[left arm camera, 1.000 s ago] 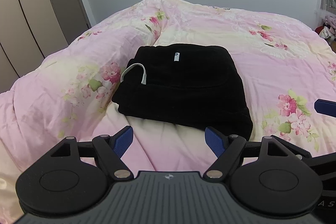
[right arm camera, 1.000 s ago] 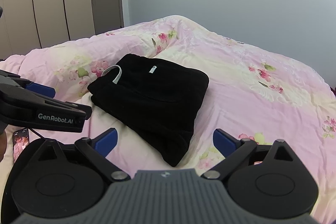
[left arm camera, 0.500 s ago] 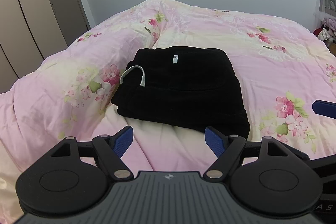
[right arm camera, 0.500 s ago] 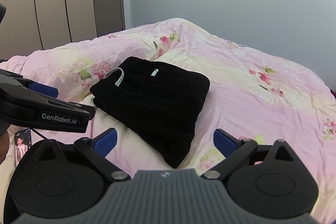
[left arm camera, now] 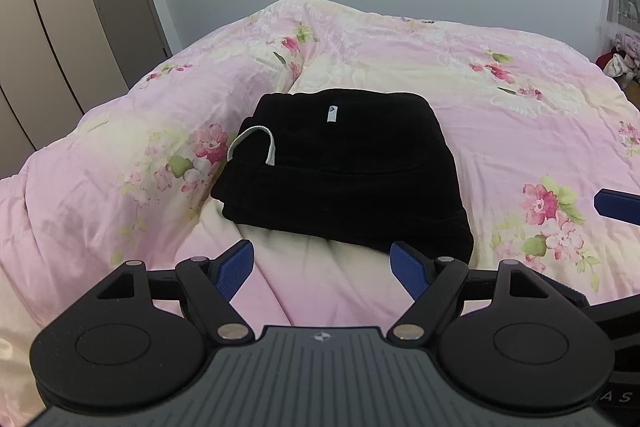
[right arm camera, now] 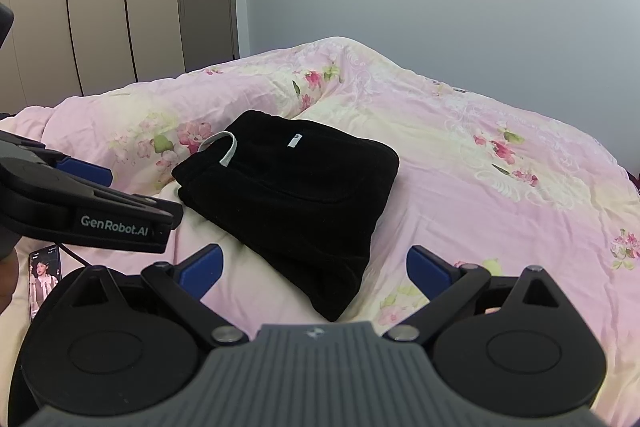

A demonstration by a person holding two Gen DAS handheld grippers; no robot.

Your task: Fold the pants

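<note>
Pants (left arm camera: 344,167) lie folded on the bed (left arm camera: 500,115), apparently done; left gripper (left arm camera: 322,263) and right gripper (right arm camera: 314,267) hover with jaws apart, empty, so just pull clear.

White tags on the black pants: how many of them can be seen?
2. A white loop curves at the left edge of the folded black pants. A small white label lies on top near the far edge. Others may be hidden inside the folds.

The left gripper (left arm camera: 322,263) is hovering just short of the near edge of the folded black pants (left arm camera: 344,167), its blue-padded fingers spread wide and holding nothing. The right gripper (right arm camera: 314,269) is hovering beside it at the pants' near corner, likewise spread and gripping nothing.
</note>
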